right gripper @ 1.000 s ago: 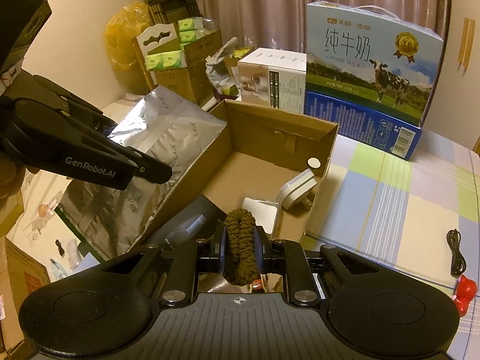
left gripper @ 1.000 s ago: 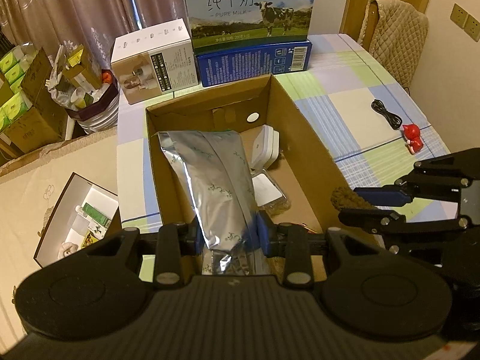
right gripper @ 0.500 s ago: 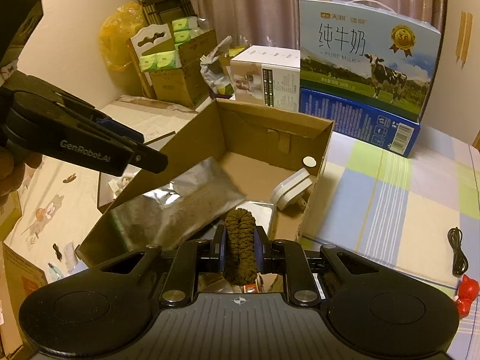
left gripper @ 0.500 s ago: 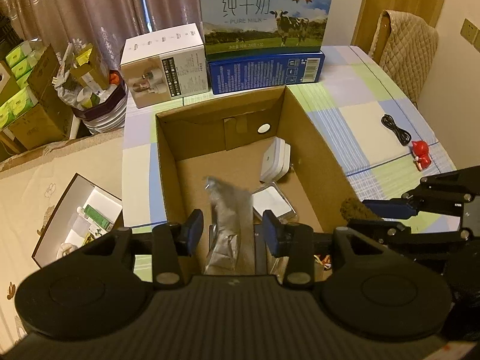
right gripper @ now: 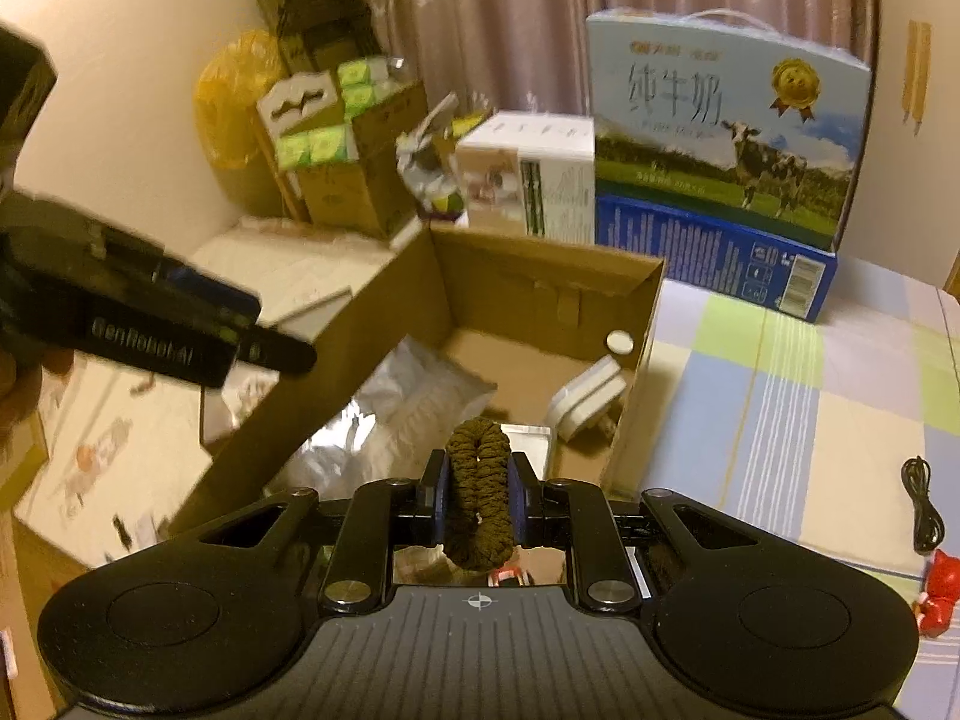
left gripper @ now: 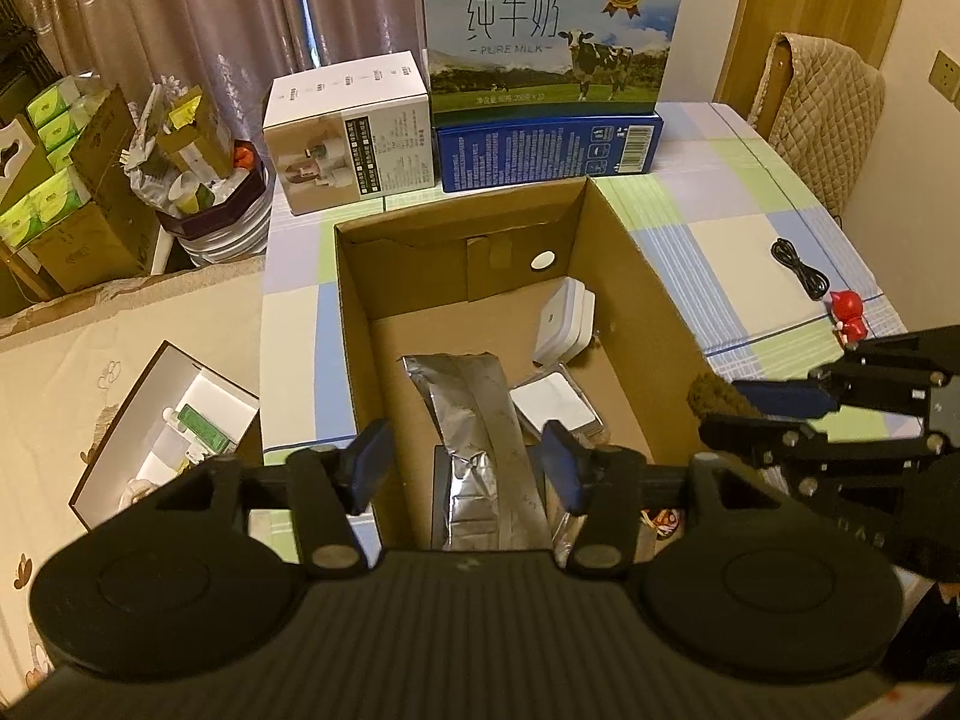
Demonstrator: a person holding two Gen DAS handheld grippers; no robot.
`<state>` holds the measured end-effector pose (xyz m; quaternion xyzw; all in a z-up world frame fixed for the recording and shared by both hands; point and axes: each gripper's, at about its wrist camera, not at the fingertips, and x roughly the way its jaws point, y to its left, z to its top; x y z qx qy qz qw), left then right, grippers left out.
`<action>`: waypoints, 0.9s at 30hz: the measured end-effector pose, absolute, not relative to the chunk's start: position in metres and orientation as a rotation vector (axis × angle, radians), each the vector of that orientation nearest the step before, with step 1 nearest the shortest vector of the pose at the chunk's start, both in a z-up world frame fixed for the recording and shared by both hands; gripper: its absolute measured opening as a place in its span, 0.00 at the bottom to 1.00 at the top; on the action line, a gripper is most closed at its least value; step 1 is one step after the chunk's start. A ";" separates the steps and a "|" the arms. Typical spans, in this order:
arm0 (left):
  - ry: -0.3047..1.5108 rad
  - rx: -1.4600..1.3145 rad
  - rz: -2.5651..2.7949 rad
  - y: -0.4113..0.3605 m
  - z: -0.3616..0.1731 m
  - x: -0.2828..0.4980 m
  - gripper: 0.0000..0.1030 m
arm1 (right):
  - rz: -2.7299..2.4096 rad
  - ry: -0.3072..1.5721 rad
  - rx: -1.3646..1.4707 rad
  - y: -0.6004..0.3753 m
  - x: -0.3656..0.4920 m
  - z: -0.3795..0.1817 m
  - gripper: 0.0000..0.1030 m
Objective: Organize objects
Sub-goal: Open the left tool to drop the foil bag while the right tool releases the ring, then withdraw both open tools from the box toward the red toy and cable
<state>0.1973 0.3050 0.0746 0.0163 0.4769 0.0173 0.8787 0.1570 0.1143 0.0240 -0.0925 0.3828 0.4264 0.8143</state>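
Observation:
An open cardboard box (left gripper: 636,276) stands on the checked tablecloth. A silver foil pouch (left gripper: 486,420) lies inside it, beside a white charger (left gripper: 567,324) and a flat white packet (left gripper: 555,405). My left gripper (left gripper: 465,468) is open and empty above the box's near end. My right gripper (right gripper: 479,480) is shut on a brown braided hair tie (right gripper: 479,492), over the box's near right corner; it also shows in the left wrist view (left gripper: 720,399). The pouch (right gripper: 390,414) and the box (right gripper: 540,276) show in the right wrist view too.
A milk carton box (left gripper: 540,36) on a blue box and a white product box (left gripper: 348,138) stand behind the cardboard box. A black cable (left gripper: 801,270) and a red figurine (left gripper: 847,315) lie on the table at right. An open white box (left gripper: 174,420) sits at left.
My left gripper opened and let go of the foil pouch, which dropped flat into the box. The left gripper pulled back and up. The right gripper still holds the hair tie.

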 end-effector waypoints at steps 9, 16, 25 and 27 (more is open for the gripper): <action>0.991 0.025 0.044 0.309 0.073 0.190 0.54 | 0.863 0.810 -0.108 0.098 0.169 0.026 0.51; 0.983 0.020 0.040 0.301 0.074 0.181 0.56 | 0.856 0.831 -0.134 0.089 0.161 0.025 0.51; 0.967 0.018 0.050 0.290 0.086 0.163 0.65 | 0.855 0.815 -0.135 0.078 0.143 0.038 0.51; 0.962 0.017 0.051 0.288 0.089 0.159 0.67 | 0.852 0.811 -0.135 0.074 0.139 0.041 0.51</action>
